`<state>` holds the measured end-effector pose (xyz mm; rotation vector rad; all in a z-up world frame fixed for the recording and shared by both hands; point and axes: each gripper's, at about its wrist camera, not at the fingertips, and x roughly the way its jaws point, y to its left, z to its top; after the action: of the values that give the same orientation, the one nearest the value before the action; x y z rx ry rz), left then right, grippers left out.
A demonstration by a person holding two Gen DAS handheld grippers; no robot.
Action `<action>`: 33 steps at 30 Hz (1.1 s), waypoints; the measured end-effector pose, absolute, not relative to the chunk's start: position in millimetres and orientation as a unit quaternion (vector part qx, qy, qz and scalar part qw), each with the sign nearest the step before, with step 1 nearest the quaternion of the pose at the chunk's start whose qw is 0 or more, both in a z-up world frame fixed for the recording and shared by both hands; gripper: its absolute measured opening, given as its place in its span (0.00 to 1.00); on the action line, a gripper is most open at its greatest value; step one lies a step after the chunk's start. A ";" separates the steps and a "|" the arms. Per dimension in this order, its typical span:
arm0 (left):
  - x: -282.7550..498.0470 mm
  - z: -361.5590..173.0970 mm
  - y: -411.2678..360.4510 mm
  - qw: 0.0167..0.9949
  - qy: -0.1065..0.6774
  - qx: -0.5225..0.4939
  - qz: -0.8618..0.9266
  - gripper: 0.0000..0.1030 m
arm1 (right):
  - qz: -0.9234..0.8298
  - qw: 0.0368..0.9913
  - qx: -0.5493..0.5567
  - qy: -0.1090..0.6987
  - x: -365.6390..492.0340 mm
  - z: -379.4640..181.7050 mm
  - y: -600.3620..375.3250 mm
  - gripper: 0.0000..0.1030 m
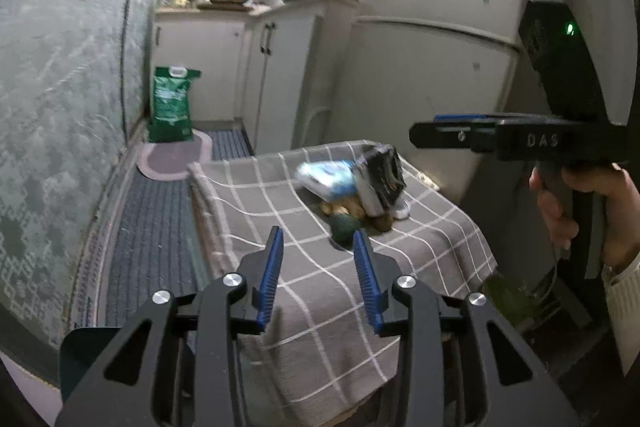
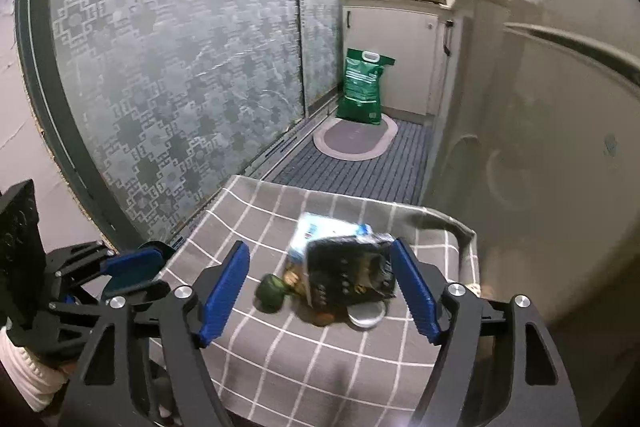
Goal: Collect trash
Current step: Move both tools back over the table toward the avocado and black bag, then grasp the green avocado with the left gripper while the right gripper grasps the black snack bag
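Observation:
A small pile of trash lies on a grey checked cloth (image 1: 304,291) over a low table. It holds a black wrapper (image 1: 380,179) (image 2: 352,275), a blue-white packet (image 1: 326,181) (image 2: 320,233), a green ball (image 1: 344,227) (image 2: 272,293), brown scraps (image 1: 340,207) and a small white lid (image 2: 366,317). My left gripper (image 1: 319,245) is open and empty, just short of the green ball. My right gripper (image 2: 320,269) is open wide above the pile, its pads either side of the black wrapper. It also shows in the left wrist view (image 1: 444,131), high at the right.
A patterned glass sliding door (image 2: 180,67) runs along the left. A fridge (image 1: 432,59) stands close behind the table at the right. A green bag (image 1: 172,103) and an oval mat (image 2: 356,139) sit on the floor by white kitchen cabinets (image 1: 208,67).

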<state>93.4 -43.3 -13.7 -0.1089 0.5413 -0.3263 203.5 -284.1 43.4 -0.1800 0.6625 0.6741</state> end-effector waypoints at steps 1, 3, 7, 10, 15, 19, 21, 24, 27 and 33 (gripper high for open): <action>96.3 -15.8 -47.7 0.947 0.271 -0.051 -0.164 0.40 | 0.324 0.887 -0.088 0.318 203.3 41.9 -285.2 0.76; 102.2 -21.0 -56.1 0.941 0.283 -0.050 -0.178 0.41 | 0.326 0.884 -0.089 0.323 203.7 35.2 -287.2 0.81; 113.6 -27.8 -70.2 0.937 0.295 -0.042 -0.180 0.44 | 0.327 0.878 -0.103 0.335 206.7 20.0 -290.0 0.82; 125.6 -34.1 -79.2 0.935 0.305 -0.036 -0.175 0.44 | 0.326 0.874 -0.098 0.347 212.0 9.9 -298.4 0.82; 137.2 -40.1 -83.3 0.936 0.311 -0.028 -0.160 0.44 | 0.323 0.872 -0.099 0.354 215.2 1.7 -307.4 0.84; 147.5 -43.7 -87.0 0.934 0.320 -0.033 -0.156 0.45 | 0.325 0.872 -0.092 0.355 217.4 -0.1 -314.2 0.86; 151.5 -46.4 -90.1 0.933 0.324 -0.032 -0.152 0.45 | 0.325 0.872 -0.090 0.356 219.8 -0.9 -317.2 0.86; 157.8 -49.5 -91.7 0.932 0.330 -0.034 -0.146 0.45 | 0.327 0.870 -0.091 0.358 222.0 -2.9 -318.6 0.87; 161.9 -51.0 -90.7 0.931 0.334 -0.045 -0.142 0.45 | 0.328 0.869 -0.091 0.359 223.3 -4.0 -318.1 0.87; 169.8 -51.8 -86.3 0.931 0.337 -0.055 -0.130 0.36 | 0.339 0.864 -0.096 0.359 226.8 -6.1 -308.5 0.88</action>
<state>169.8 -86.3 -51.8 -0.1134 0.6895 -0.2667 226.8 -308.5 -6.1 -0.2017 0.7530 0.7104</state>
